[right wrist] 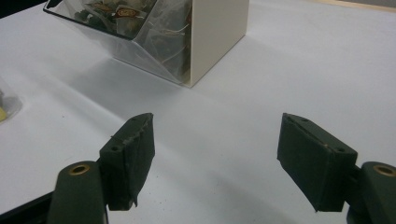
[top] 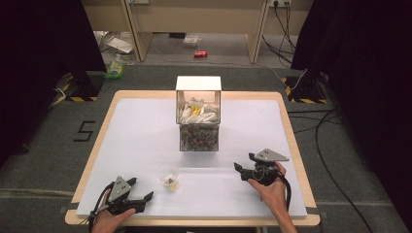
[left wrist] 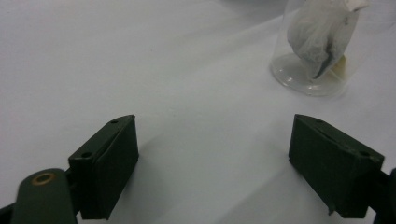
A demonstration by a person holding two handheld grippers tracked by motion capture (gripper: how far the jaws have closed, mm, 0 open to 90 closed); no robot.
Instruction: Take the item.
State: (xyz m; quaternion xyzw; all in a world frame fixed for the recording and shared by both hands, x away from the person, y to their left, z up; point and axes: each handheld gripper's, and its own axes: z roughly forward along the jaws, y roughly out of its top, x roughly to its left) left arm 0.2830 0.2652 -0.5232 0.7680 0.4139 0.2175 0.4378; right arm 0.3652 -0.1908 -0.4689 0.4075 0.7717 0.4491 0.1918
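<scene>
A clear plastic cup [top: 168, 175] stands on the white table sheet near the front, with a tea bag [left wrist: 322, 37] inside it. Behind it sits a white dispenser box [top: 198, 114] with a clear front bin full of tea bags [right wrist: 140, 32]. My left gripper [top: 141, 190] rests at the front left, open and empty, its jaws pointing right toward the cup [left wrist: 317, 70]. My right gripper [top: 244, 164] is held to the right of the cup, open with nothing between its jaws, facing the box [right wrist: 215, 32].
The white sheet [top: 145, 131] covers a wooden table whose rim [top: 291, 141] shows all round. Beyond the far edge lie floor clutter, a red can [top: 200, 54] and a green bottle [top: 115, 68]. Cables [top: 325, 155] trail on the floor at the right.
</scene>
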